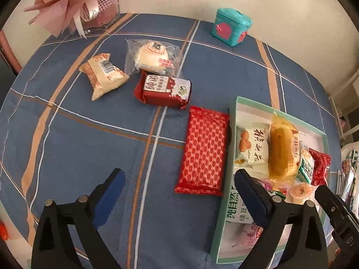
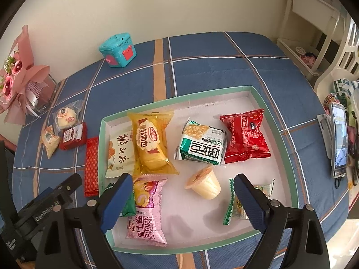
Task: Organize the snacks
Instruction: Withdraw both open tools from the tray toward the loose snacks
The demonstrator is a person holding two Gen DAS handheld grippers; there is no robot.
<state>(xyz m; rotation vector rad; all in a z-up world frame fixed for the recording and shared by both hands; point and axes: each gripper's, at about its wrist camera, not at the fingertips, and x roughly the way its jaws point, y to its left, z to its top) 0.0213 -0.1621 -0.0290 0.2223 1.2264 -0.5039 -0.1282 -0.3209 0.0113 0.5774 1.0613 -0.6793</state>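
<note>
Both grippers point steeply down over the checked blue surface [image 1: 89, 134], fingers spread wide and grasping nothing. The left gripper [image 1: 179, 195] hangs over bare cloth with the red lattice-patterned packet [image 1: 204, 150] at its one o'clock, just beside the green-rimmed tray [image 2: 289, 139]. The right gripper [image 2: 180, 198] hovers over the tray, the jelly cup [image 2: 205, 183] lying loose between its fingers, the pink Swiss roll packet [image 2: 147, 210] by the left finger.

Bare cloth [image 1: 94, 148] front-left of the red wafer pack [image 1: 203, 150], which lies against the tray wall [image 1: 231, 121]. Tray's far-right corner [image 2: 244, 100] free; near floor between pink roll [image 2: 145, 210] and jelly cup [image 2: 205, 185] open.
</note>
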